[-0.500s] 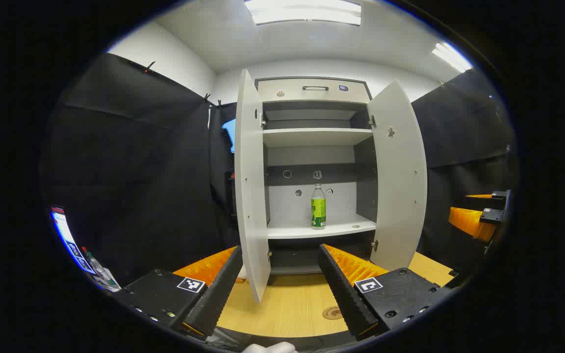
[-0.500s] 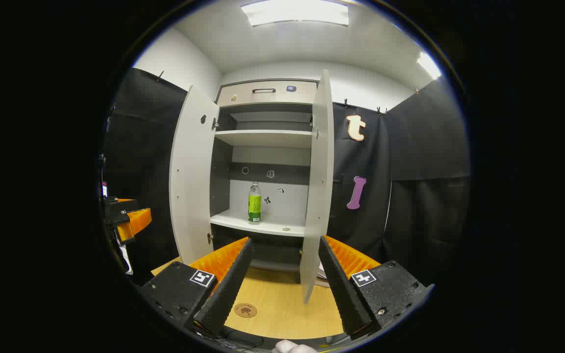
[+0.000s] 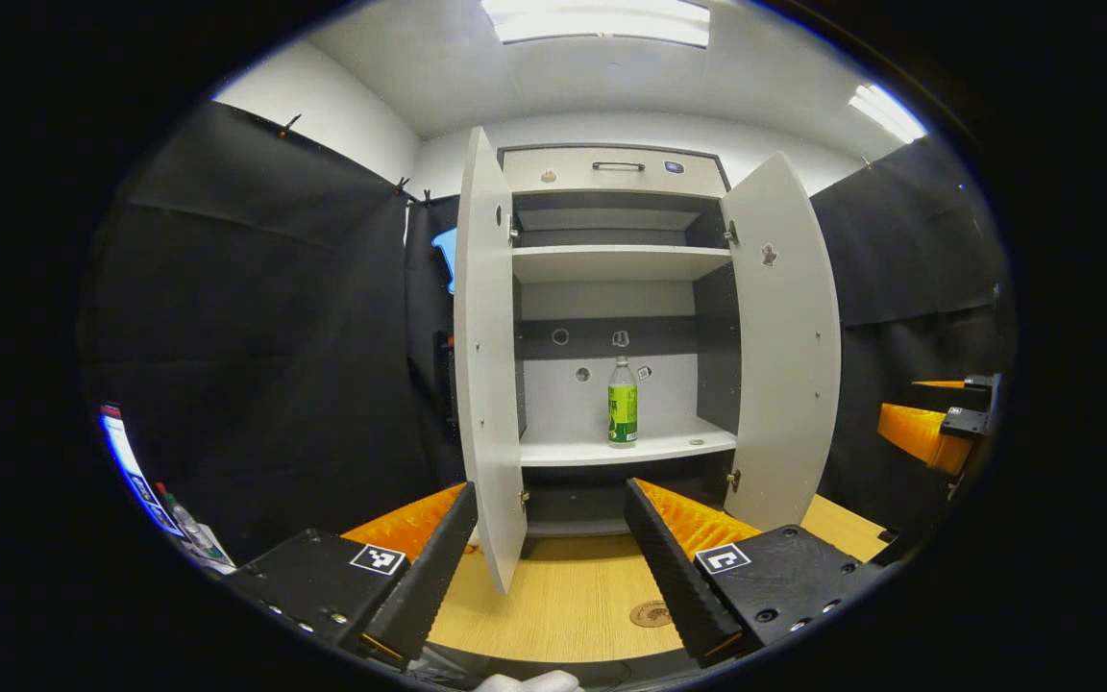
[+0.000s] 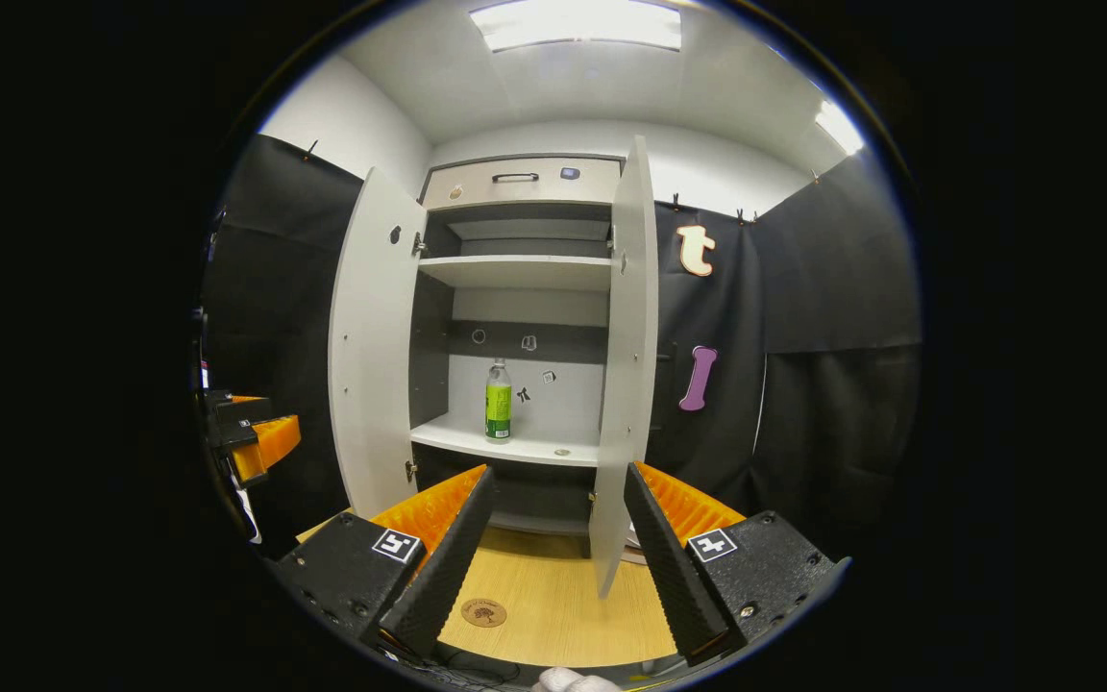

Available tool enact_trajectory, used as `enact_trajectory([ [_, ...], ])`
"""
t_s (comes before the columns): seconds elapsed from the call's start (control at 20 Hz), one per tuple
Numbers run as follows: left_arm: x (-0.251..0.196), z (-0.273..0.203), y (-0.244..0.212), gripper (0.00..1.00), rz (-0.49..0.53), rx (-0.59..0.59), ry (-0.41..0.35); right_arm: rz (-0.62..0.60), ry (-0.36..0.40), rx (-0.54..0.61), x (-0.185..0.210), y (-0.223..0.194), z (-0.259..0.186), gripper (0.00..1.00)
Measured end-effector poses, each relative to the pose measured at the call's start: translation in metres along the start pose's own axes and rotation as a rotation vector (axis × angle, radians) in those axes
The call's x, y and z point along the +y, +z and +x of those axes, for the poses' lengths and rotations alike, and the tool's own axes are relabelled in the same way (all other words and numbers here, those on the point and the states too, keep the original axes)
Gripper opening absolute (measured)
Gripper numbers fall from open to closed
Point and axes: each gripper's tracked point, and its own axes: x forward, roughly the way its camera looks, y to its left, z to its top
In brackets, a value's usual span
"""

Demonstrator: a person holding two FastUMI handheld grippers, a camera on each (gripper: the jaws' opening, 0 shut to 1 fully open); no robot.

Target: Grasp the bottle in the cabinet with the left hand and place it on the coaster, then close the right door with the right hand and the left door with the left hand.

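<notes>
Green-labelled plastic bottle (image 3: 623, 412) stands upright on the cabinet's lower shelf (image 3: 669, 447), doors open. Left tool (image 3: 553, 577) spread wide, empty, well short. Likely light, smooth; grip mid-body at the label.

Bottle (image 3: 623, 413) on cabinet shelf (image 3: 626, 448)

A: What does the left tool (image 3: 549, 567) look like?
B: Two black ribbed fingers (image 3: 674, 567) backed with orange plates, on black blocks with small screws; each block carries a white square marker beside the fingers.
A: And the right tool (image 4: 553, 562)?
B: Same build. At the foot of the fingers, something white, perhaps a glove (image 4: 578, 680).
</notes>
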Motion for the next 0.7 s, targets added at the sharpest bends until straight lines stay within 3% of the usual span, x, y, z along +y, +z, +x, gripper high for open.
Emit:
enact_trajectory([
  [0.45, -0.002, 0.011, 0.000, 0.94, 0.004, 0.009, -0.002, -0.004, 0.068, 0.031, -0.002, -0.002, 0.038, 0.83],
  [0.7, -0.024, 0.080, 0.009, 0.94, -0.013, 0.005, -0.018, 0.015, 0.106, 0.033, -0.006, 0.004, 0.073, 0.83],
])
